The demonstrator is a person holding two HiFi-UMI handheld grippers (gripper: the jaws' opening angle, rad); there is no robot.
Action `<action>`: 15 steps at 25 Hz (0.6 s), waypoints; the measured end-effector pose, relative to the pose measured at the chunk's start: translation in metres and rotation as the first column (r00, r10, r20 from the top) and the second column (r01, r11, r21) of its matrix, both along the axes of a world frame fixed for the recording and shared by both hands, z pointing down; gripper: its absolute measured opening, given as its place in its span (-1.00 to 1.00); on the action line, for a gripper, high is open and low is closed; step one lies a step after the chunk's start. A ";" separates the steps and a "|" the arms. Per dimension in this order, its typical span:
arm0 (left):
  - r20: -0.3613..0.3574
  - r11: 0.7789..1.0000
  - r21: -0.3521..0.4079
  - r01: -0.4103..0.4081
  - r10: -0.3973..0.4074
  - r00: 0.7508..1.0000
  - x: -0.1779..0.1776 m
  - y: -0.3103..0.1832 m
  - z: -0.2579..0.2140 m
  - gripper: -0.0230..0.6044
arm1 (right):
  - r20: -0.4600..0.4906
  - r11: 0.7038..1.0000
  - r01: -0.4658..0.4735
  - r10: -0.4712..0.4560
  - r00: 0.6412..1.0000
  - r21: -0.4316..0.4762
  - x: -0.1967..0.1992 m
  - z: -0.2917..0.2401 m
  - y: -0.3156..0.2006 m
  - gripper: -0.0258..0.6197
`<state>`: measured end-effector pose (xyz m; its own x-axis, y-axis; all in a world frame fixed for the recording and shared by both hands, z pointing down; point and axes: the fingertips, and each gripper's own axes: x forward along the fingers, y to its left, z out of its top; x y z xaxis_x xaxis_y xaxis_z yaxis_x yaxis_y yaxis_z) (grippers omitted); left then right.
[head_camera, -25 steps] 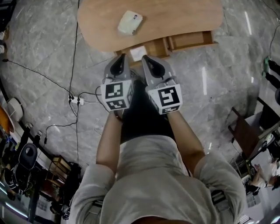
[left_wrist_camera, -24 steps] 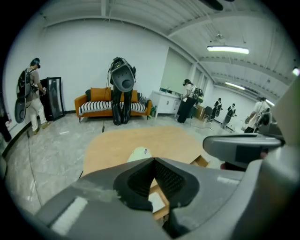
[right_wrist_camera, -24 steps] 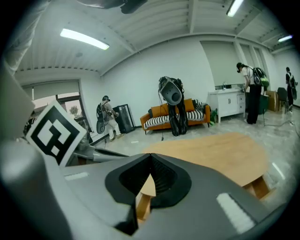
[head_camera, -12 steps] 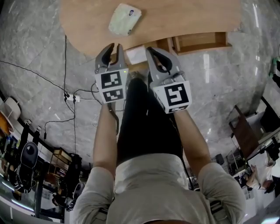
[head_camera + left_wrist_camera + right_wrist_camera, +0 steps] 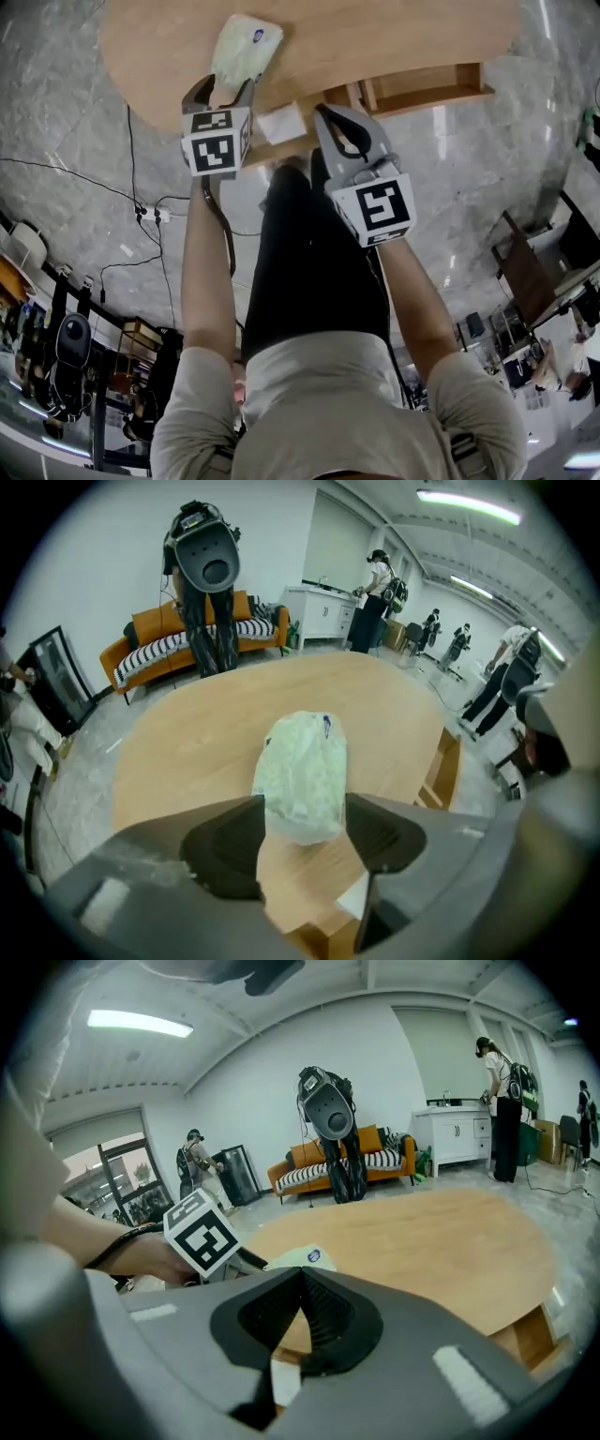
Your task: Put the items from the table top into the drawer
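A pale green-white plastic bag (image 5: 246, 52) lies on the round wooden table (image 5: 375, 37) near its front edge. My left gripper (image 5: 221, 87) points down at the bag's near end. In the left gripper view its jaws are opening, with the end of the bag (image 5: 302, 775) between the two dark pads (image 5: 225, 850), and neither pad presses on it. My right gripper (image 5: 324, 114) hangs shut and empty in front of the table edge, to the right of the left one. An open wooden drawer (image 5: 419, 86) juts out under the table edge, with a white item (image 5: 281, 123) just left of it.
Grey marble floor with black cables (image 5: 141, 202) to the left. A dark chair (image 5: 525, 281) stands at the right. Beyond the table are an orange sofa (image 5: 159, 649), a dark machine on legs (image 5: 206, 574) and several people at a white counter (image 5: 323, 611).
My left gripper has moved forward and down to the bag, and its jaws have gone from shut to wide apart. The right gripper has sunk a little and stays shut.
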<state>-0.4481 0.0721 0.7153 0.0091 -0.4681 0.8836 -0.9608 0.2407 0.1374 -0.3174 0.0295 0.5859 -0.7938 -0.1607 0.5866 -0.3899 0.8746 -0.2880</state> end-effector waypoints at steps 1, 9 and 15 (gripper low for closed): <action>0.012 0.999 -0.020 -0.027 0.028 1.000 0.001 0.000 0.004 -0.02 | -0.001 1.000 -0.010 0.010 1.000 -0.003 0.001 0.001 -0.002 -0.90; 0.028 0.998 0.008 -0.061 0.061 0.998 0.001 -0.004 -0.001 -0.86 | 0.008 0.998 -0.062 0.062 0.998 -0.001 -0.003 0.002 -0.004 -0.90; 0.029 0.995 0.070 -0.067 0.065 0.997 0.013 0.012 -0.028 -0.86 | 0.014 0.996 -0.083 0.083 0.996 0.027 -0.005 0.000 0.008 -0.90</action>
